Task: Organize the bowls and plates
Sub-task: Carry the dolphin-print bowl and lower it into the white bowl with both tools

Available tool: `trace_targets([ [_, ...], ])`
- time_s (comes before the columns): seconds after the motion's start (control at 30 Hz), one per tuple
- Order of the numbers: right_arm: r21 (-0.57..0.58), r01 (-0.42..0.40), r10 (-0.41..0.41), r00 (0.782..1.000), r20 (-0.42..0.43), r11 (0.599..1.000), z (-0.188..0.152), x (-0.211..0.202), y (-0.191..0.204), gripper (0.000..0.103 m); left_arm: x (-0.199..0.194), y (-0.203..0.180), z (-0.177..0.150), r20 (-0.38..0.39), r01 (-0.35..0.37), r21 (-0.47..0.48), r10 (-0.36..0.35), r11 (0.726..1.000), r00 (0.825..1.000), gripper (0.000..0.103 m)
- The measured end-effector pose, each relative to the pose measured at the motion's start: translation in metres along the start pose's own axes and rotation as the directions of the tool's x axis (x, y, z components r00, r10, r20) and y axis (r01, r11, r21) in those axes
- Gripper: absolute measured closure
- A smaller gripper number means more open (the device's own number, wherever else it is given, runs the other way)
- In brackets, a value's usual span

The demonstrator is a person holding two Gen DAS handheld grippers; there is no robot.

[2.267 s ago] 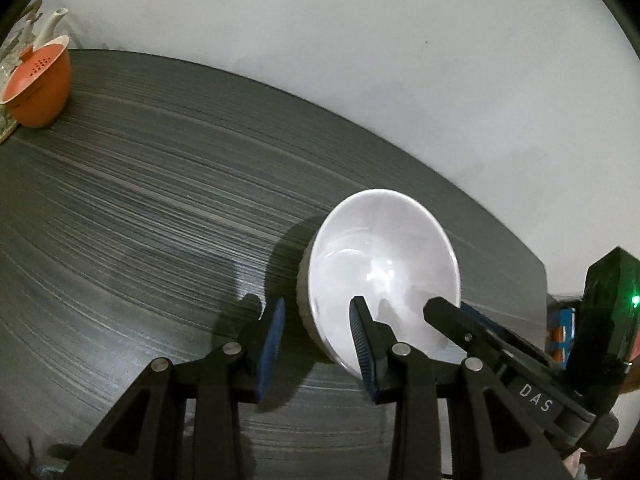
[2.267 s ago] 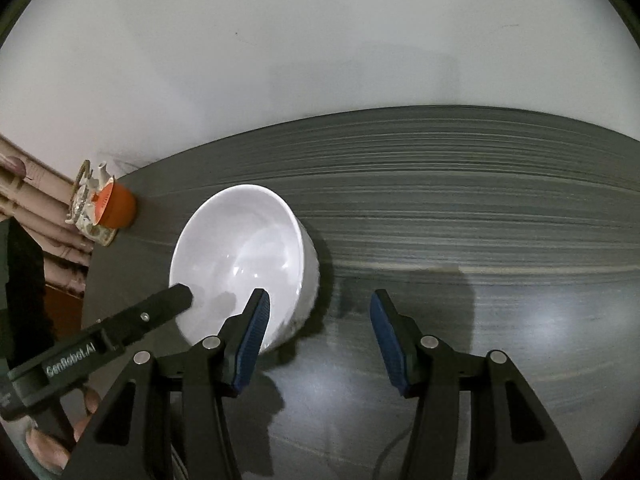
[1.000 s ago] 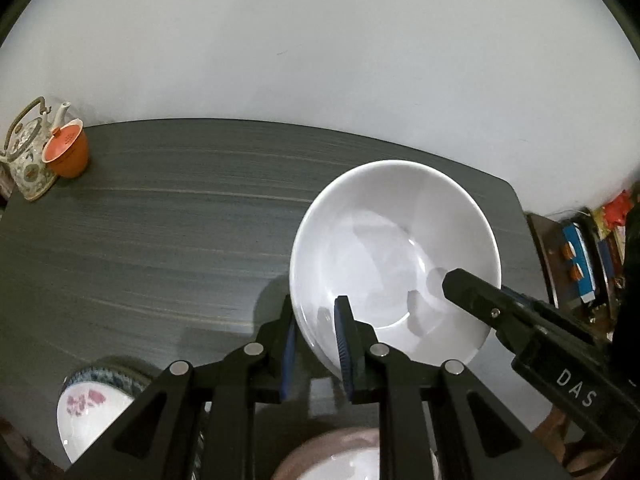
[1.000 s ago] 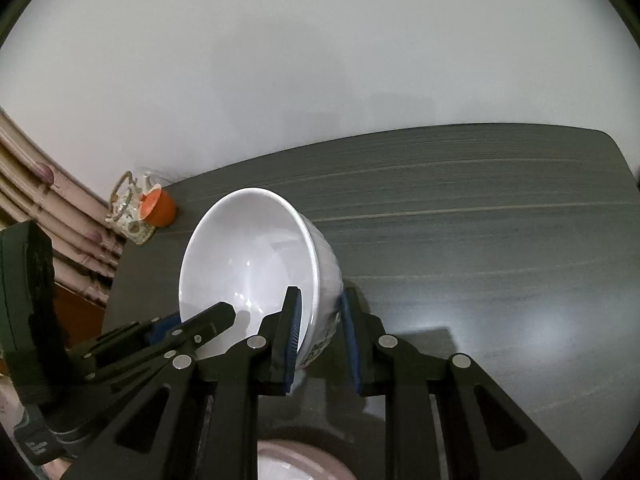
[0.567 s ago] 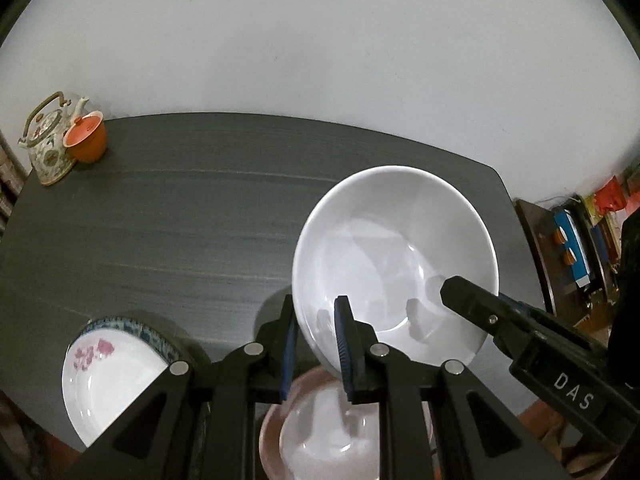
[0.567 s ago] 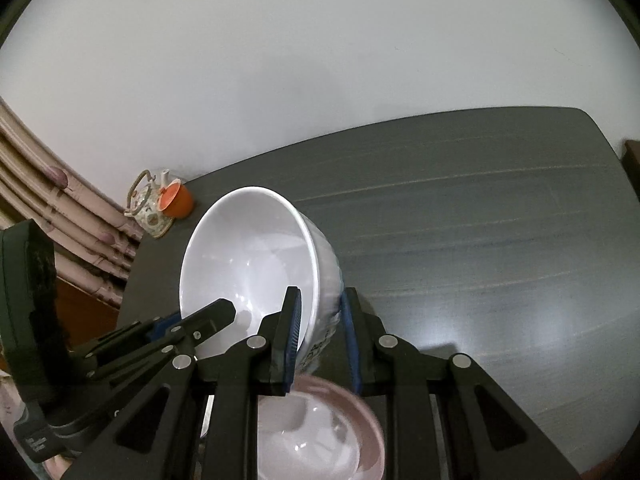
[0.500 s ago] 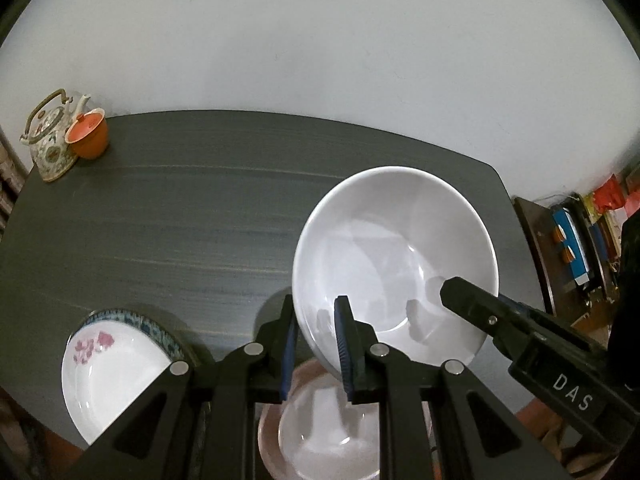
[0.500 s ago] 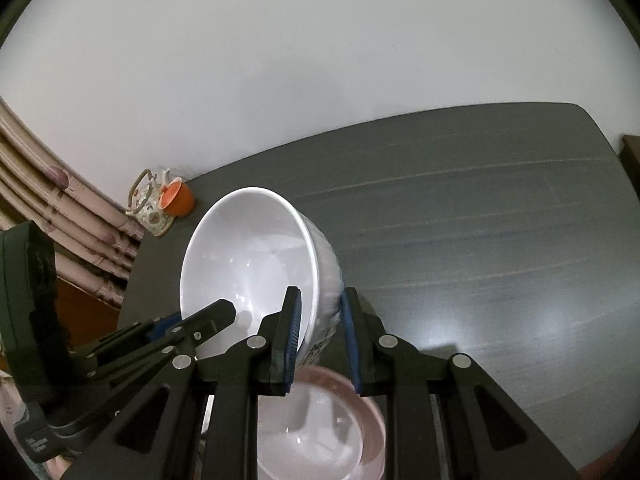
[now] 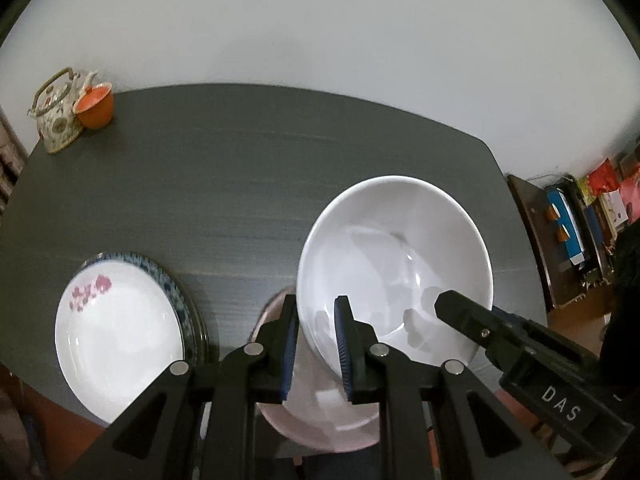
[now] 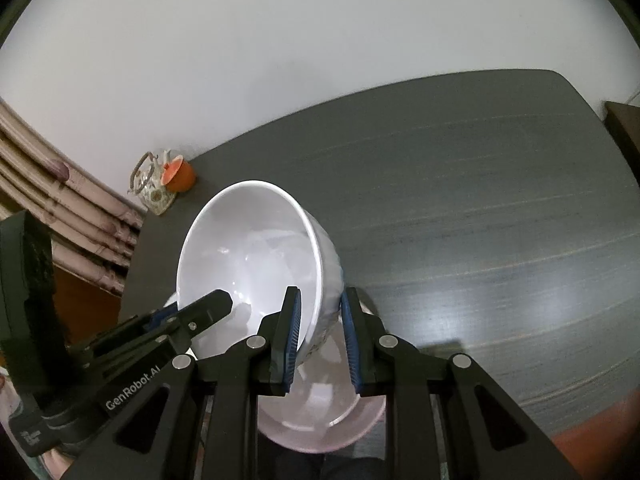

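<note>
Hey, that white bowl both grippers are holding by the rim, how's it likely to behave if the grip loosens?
The white bowl looks glazed and glossy, so it would probably slip. It seems stiff ceramic, likely fragile if dropped onto the pink bowl below. Each hand-held gripper, left and right, pinches only the thin rim, so it may tilt.

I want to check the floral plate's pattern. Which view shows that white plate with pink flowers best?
The left wrist view: the white plate with pink flowers lies nearly whole on a blue-patterned plate. The right wrist view shows nothing clearly of it, with the white bowl and left tool in front.
</note>
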State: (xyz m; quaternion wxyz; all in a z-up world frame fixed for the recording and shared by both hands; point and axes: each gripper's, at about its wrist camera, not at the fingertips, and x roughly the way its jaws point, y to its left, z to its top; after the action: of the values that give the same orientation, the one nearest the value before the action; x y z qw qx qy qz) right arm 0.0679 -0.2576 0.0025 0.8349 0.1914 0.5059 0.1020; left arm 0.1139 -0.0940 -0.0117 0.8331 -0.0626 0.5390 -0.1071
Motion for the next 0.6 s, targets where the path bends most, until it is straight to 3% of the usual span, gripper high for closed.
trace_targets([
  [0.6,0.023,0.027,-0.025,0.994,-0.107,0.999,-0.043,0.018,-0.012,0.082,0.019,0.005,-0.038,-0.082,-0.030,-0.016,0.029,0.999,0.996,0.085],
])
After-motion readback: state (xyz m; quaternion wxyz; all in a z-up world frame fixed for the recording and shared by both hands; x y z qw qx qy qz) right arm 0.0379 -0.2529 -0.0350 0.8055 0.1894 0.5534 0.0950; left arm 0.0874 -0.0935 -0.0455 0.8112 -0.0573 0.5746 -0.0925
